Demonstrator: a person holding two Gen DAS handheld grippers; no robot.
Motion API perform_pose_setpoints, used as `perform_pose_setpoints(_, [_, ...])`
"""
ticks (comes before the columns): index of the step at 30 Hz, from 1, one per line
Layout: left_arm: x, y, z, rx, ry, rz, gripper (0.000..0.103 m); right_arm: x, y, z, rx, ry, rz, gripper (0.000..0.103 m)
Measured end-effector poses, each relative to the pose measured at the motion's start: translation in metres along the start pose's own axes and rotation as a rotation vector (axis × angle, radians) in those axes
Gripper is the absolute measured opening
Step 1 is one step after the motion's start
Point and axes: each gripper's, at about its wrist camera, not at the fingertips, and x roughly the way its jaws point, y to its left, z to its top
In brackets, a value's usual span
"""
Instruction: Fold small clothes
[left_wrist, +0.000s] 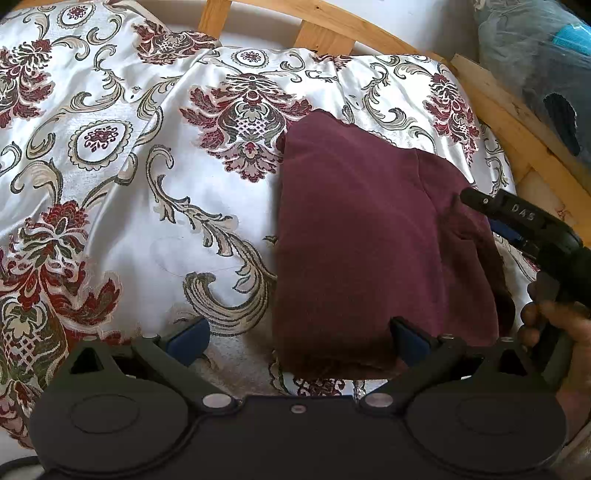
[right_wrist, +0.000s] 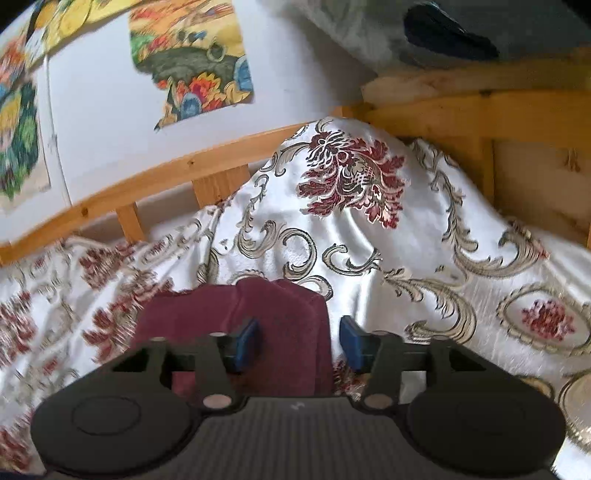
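A maroon garment (left_wrist: 362, 240) lies folded on the white flowered bedspread (left_wrist: 122, 221), right of the middle in the left wrist view. My left gripper (left_wrist: 299, 339) stands wide open at the garment's near edge, its right pad (left_wrist: 410, 341) over the cloth and its left pad over the bedspread. My right gripper (left_wrist: 491, 218) reaches in from the right over the garment's right side, with a hand (left_wrist: 554, 332) on its handle. In the right wrist view the right gripper (right_wrist: 299, 343) is open just above the maroon garment (right_wrist: 280, 314); the pads do not press on the cloth.
A wooden bed frame (left_wrist: 332, 22) with slats runs along the far side and the right (right_wrist: 480, 110). The bedspread rises in a hump (right_wrist: 351, 221) ahead of the right gripper. A grey-blue bundle (left_wrist: 535, 55) sits beyond the frame. Colourful pictures (right_wrist: 192, 55) hang on the wall.
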Motion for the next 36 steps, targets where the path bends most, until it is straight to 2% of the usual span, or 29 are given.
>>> perform_pose_setpoints(2, [0.000, 0.000, -0.001, 0.002, -0.001, 0.000, 0.102, 0.000, -0.002, 0.001, 0.017, 0.007, 0.008, 0.064])
perform_pose_setpoints(5, [-0.001, -0.001, -0.001, 0.005, -0.001, 0.000, 0.102, 0.000, -0.002, 0.000, 0.020, 0.004, 0.021, 0.068])
perform_pose_setpoints(13, [0.000, 0.000, -0.001, 0.008, 0.004, 0.000, 0.102, 0.020, 0.001, 0.009, -0.065, 0.011, 0.082, 0.071])
perform_pose_setpoints(17, [0.000, 0.000, -0.001, 0.010, 0.006, 0.000, 0.102, 0.037, -0.008, 0.014, -0.023, 0.043, 0.118, 0.076])
perform_pose_setpoints(21, [0.001, 0.000, -0.002, 0.010, 0.005, 0.001, 0.102, 0.040, -0.016, 0.004, 0.061, 0.059, 0.140, 0.082])
perform_pose_setpoints(25, [0.001, 0.000, -0.002, 0.017, 0.005, -0.001, 0.102, 0.040, -0.014, 0.004, 0.062, 0.060, 0.158, 0.091])
perform_pose_setpoints(36, [0.002, 0.001, -0.001, 0.018, 0.005, -0.002, 0.102, 0.040, -0.016, 0.003, 0.082, 0.078, 0.184, 0.098])
